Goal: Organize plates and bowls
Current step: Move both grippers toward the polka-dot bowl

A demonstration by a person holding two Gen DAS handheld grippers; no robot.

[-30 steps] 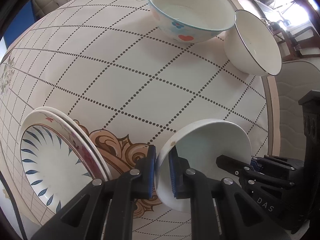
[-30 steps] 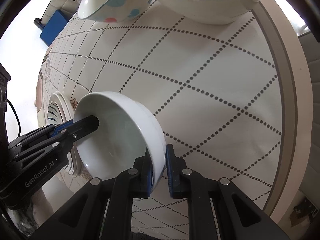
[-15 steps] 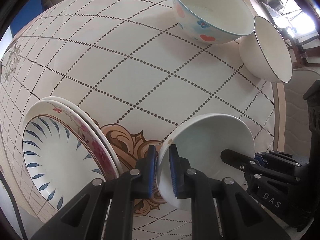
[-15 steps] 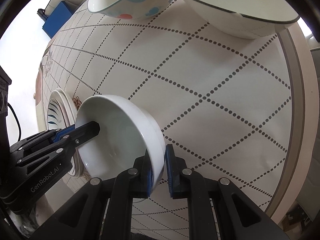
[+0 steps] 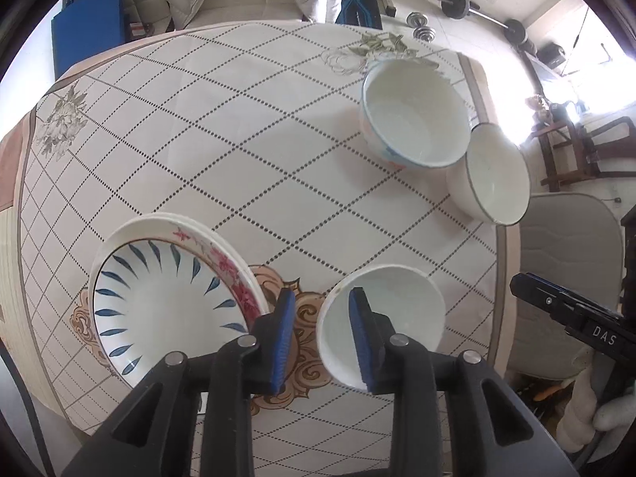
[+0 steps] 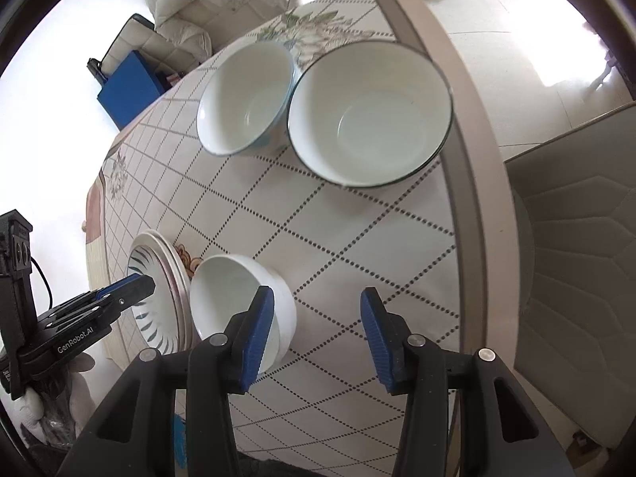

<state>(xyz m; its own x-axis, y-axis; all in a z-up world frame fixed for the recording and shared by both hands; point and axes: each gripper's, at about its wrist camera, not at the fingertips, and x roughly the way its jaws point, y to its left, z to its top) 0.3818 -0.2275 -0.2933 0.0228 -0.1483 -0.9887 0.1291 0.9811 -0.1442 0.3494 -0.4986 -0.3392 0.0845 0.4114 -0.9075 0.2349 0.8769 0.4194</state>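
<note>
A small plain white bowl (image 5: 391, 310) (image 6: 226, 294) stands on the patterned table (image 5: 238, 139), right of a stack of plates (image 5: 159, 306) (image 6: 159, 274) topped by a blue-leaf plate. My left gripper (image 5: 322, 334) hovers above the bowl's left rim, jaws opening; the rim shows between the pads, untouched. My right gripper (image 6: 318, 330) is above the bowl's right side, jaws opening with only tablecloth between them. Each gripper also shows in the other view, the right gripper (image 5: 552, 304) and the left gripper (image 6: 133, 284). A floral bowl (image 5: 413, 119) (image 6: 246, 99) and a dark-rimmed bowl (image 5: 493, 175) (image 6: 369, 115) stand far right.
The table edge (image 6: 473, 183) runs close to the right of the bowls, with a grey chair (image 5: 564, 262) (image 6: 576, 238) beyond it. Weights (image 5: 457, 0) lie on the floor past the far edge. A gloved hand (image 5: 596, 417) holds the right gripper.
Both grippers were shut on the small white bowl's rim, left and right. They have let go, opened and risen; the bowl now rests level on the table.
</note>
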